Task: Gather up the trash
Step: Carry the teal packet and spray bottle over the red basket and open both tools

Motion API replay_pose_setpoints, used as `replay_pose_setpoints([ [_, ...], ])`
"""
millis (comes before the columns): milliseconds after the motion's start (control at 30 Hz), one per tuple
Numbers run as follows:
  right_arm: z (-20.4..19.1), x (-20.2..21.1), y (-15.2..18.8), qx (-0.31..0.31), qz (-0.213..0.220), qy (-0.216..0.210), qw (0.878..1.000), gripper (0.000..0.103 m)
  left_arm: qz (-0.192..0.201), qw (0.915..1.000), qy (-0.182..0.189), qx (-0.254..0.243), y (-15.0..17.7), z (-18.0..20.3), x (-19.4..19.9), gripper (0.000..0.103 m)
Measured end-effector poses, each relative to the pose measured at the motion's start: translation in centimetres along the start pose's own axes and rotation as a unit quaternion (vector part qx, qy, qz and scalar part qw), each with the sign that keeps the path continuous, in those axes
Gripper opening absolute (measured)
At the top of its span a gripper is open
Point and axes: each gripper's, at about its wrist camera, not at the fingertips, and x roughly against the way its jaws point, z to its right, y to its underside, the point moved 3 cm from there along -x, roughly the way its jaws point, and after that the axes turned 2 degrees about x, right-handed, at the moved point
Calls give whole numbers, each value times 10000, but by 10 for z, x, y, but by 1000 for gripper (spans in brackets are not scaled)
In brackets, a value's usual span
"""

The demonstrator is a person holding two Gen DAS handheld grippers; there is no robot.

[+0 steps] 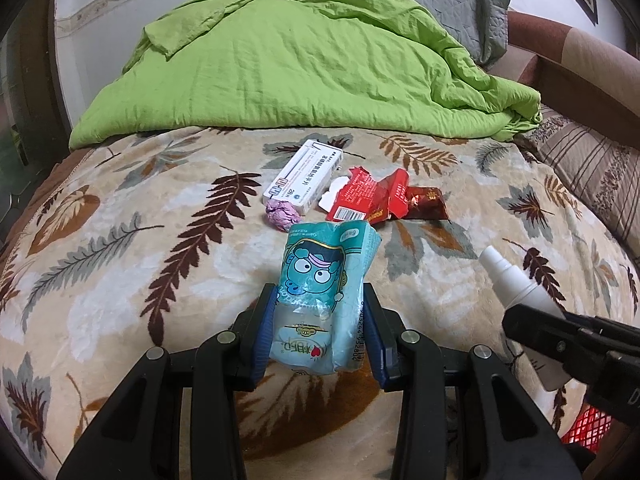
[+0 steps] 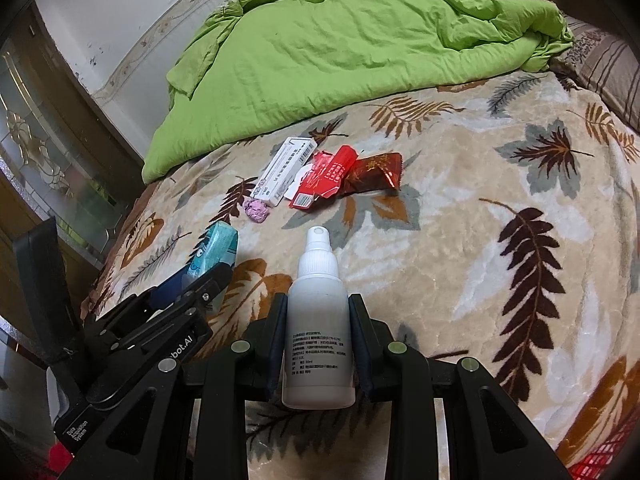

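Note:
My left gripper (image 1: 320, 300) is shut on a teal tissue packet (image 1: 326, 276) with a cartoon face, held above the leaf-patterned blanket; it also shows in the right wrist view (image 2: 214, 250). My right gripper (image 2: 318, 304) is shut on a white spray bottle (image 2: 318, 328), nozzle pointing forward; the bottle also shows in the left wrist view (image 1: 516, 284). Further ahead on the blanket lie a white medicine box (image 1: 306, 176), a crumpled pink wrapper (image 1: 282, 214), a torn red carton (image 1: 362, 196) and a dark red sachet (image 1: 426, 202).
A rumpled green quilt (image 1: 304, 64) covers the far half of the bed, with a grey pillow (image 1: 440, 0) behind it. A striped cushion (image 1: 592, 168) lies at the right. A red mesh basket (image 1: 586, 430) shows low at the right edge.

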Motion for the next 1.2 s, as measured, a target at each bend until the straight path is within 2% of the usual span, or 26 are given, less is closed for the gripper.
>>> replay_pose_setpoints([
  [267, 20, 41, 4, -66, 225, 228, 9995, 32, -40, 9997, 166, -148, 6, 14, 12, 39],
  [367, 39, 70, 12, -218, 328, 376, 9985, 32, -42, 9985, 433, -328, 10, 33, 26, 39],
  [500, 77, 119, 28, -579, 487, 621, 9952, 32, -167, 9914, 1106, -673, 20, 79, 51, 39],
  [633, 123, 177, 54, -1048, 703, 1021, 9867, 32, -330, 9774, 1817, -1024, 26, 133, 79, 39],
  [700, 145, 201, 68, -1276, 791, 1217, 9811, 32, -421, 9674, 2166, -1242, 29, 162, 93, 39],
  [833, 189, 248, 100, -1711, 966, 1561, 9680, 32, -795, 9401, 2866, -1663, 44, 227, 117, 39],
  [1000, 223, 273, 129, -2048, 1013, 1716, 9583, 33, -1205, 9169, 3212, -2042, 68, 286, 126, 39],
  [1100, 237, 276, 140, -2188, 973, 1576, 9580, 34, -1458, 9026, 3388, -2221, 84, 316, 131, 41],
  [1133, 240, 278, 142, -2198, 967, 1541, 9584, 36, -1489, 9010, 3393, -2258, 87, 321, 133, 42],
  [1200, 241, 280, 144, -2183, 1014, 1552, 9581, 46, -1498, 9001, 3372, -2318, 90, 326, 136, 45],
])
